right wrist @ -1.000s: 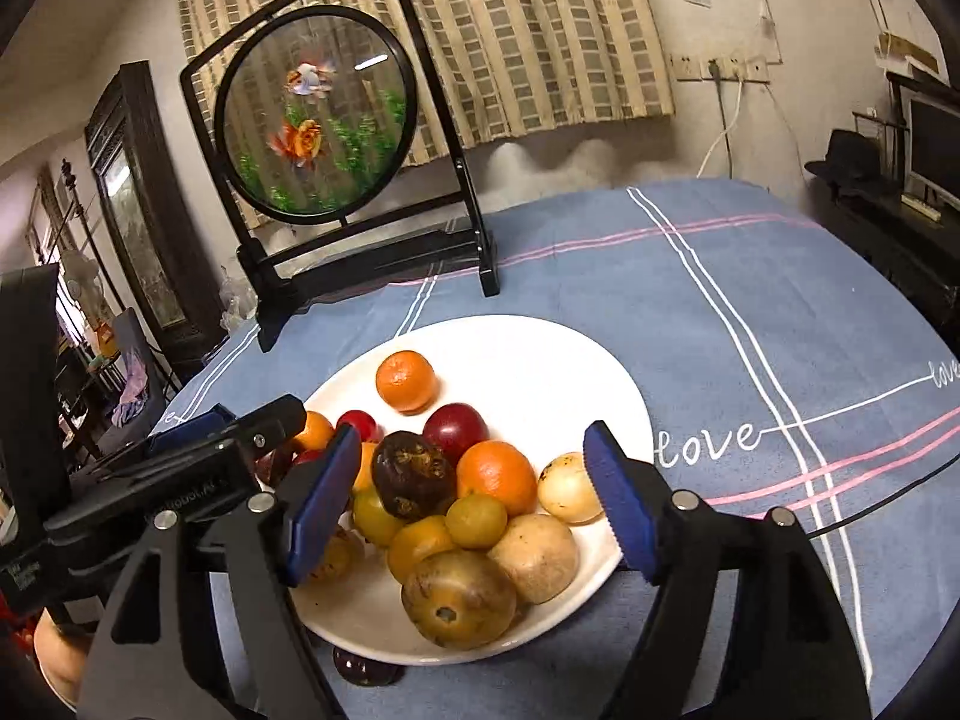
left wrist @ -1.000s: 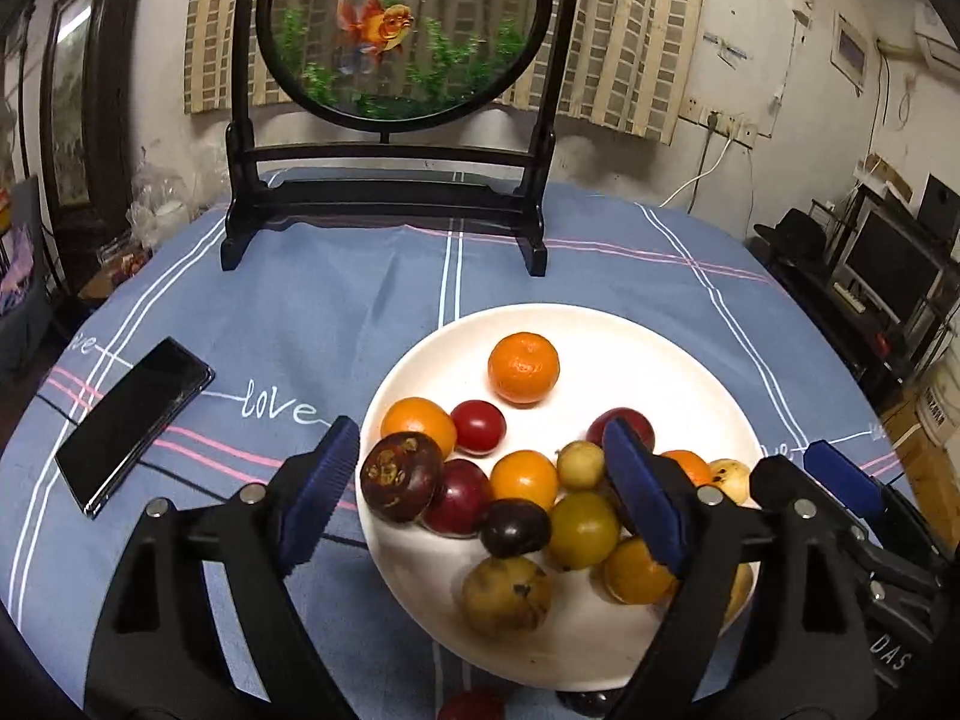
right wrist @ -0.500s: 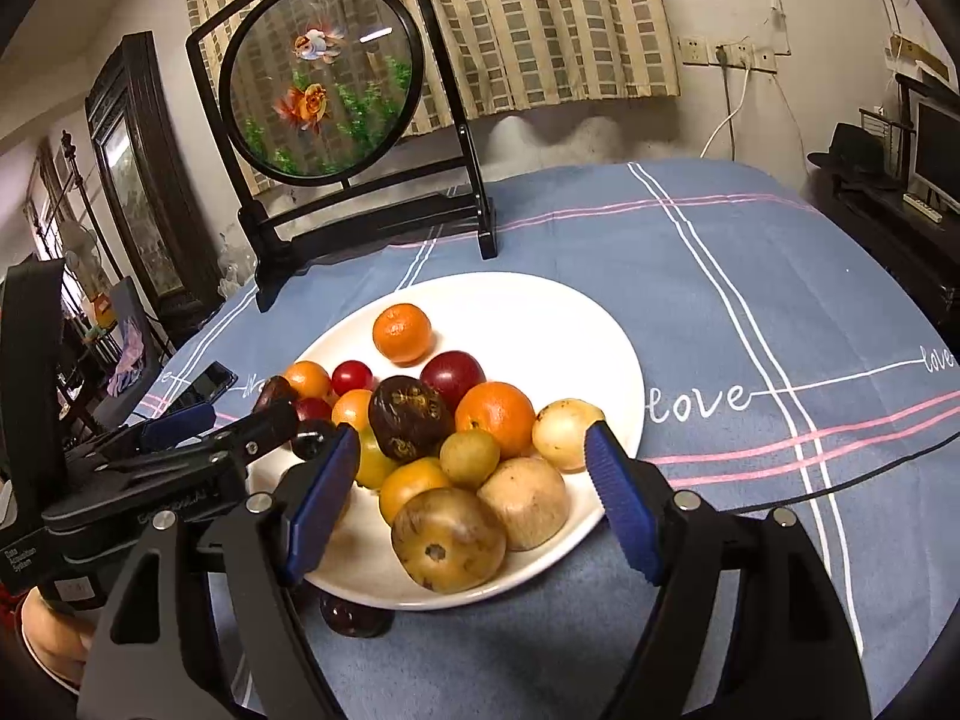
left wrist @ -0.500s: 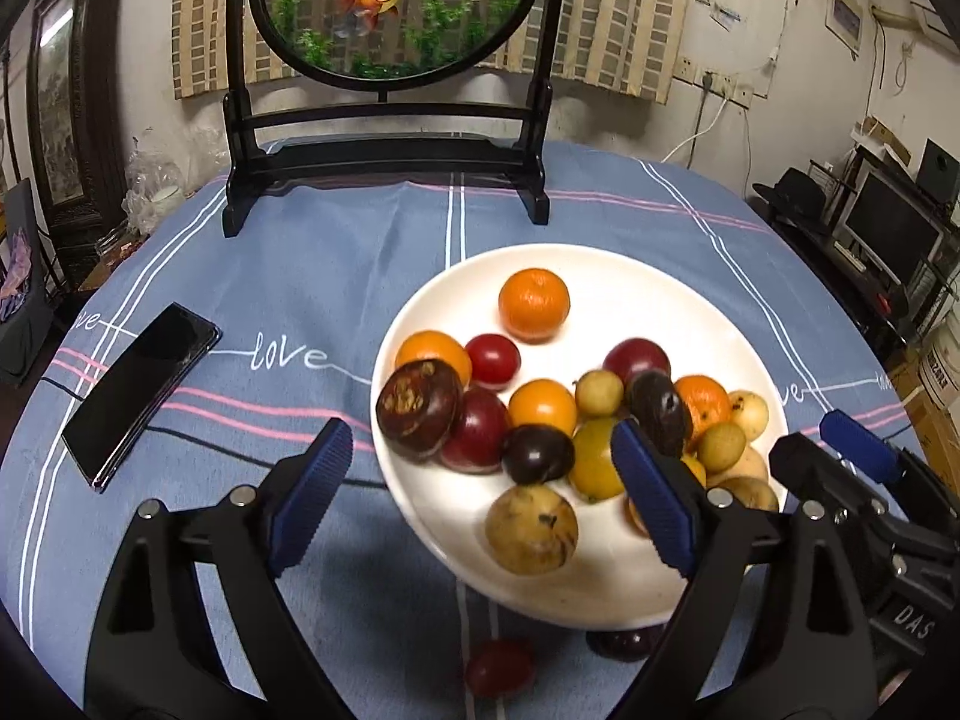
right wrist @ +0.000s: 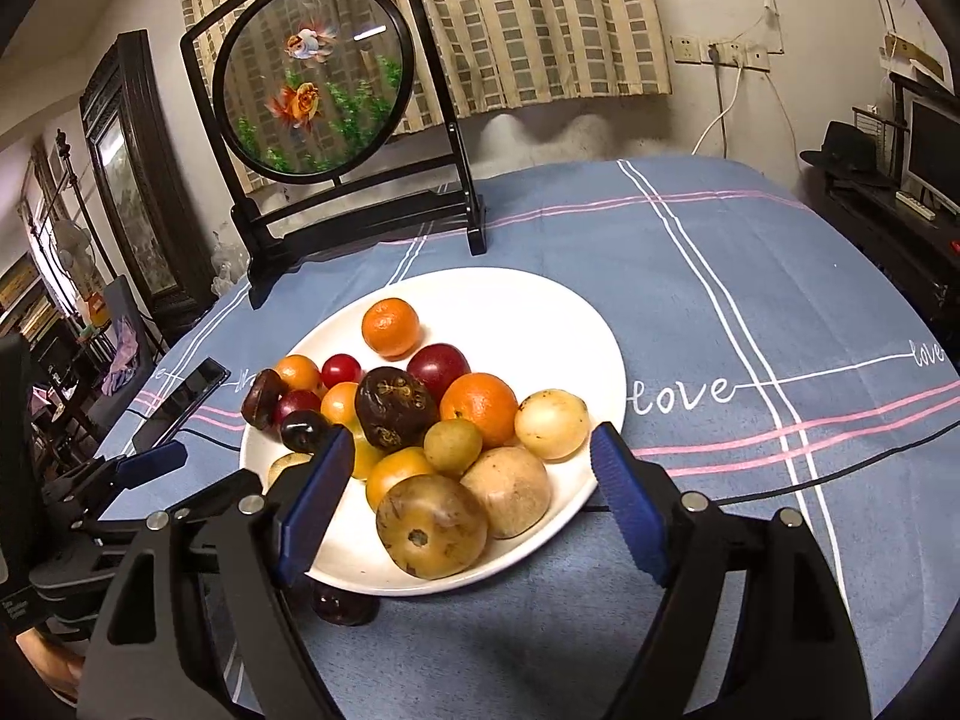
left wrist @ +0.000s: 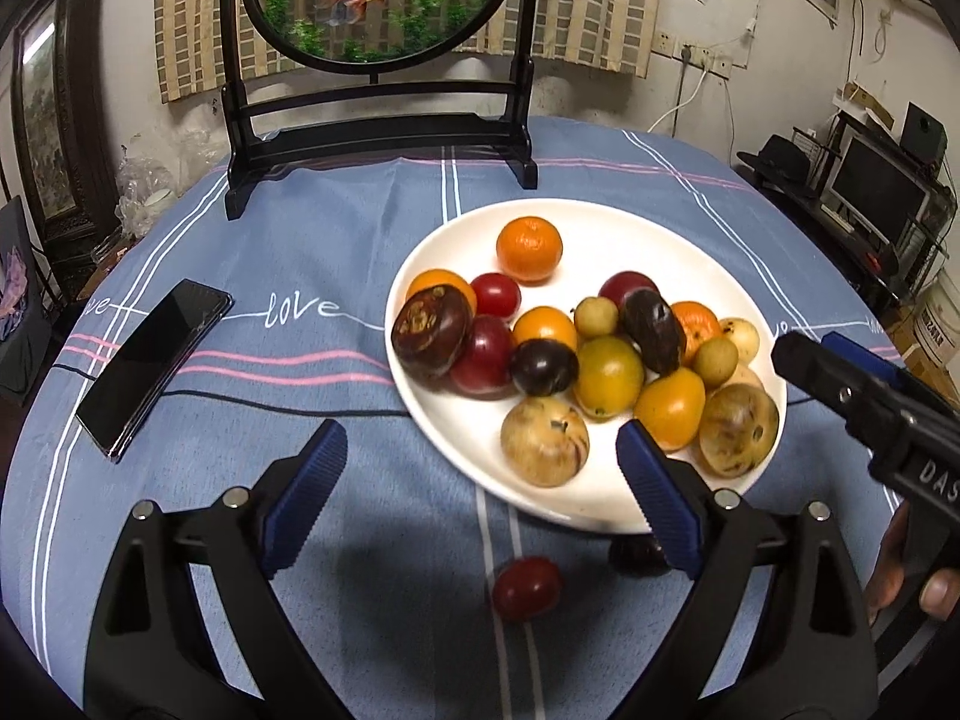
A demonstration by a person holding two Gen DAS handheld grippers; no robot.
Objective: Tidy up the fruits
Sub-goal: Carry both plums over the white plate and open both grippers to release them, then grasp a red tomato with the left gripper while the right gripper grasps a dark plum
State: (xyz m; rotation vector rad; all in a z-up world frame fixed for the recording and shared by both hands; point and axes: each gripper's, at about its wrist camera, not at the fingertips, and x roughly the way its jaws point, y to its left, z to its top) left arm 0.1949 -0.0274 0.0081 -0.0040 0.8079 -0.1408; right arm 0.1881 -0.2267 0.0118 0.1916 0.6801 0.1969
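Red fruit [left wrist: 527, 588] lies loose beside the plate [left wrist: 456, 420]; your left gripper [left wrist: 480, 498], jaws apart and empty, may nudge it rolling.

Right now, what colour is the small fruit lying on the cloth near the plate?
Dark red; the fruit shows best in the left wrist view.

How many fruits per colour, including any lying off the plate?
Orange fruits: 5
Red fruits: 4
Dark brown or purple fruits: 4
Yellow or green fruits: 4
Tan fruits: 3
Total: 20, of which 2 lie off the plate.
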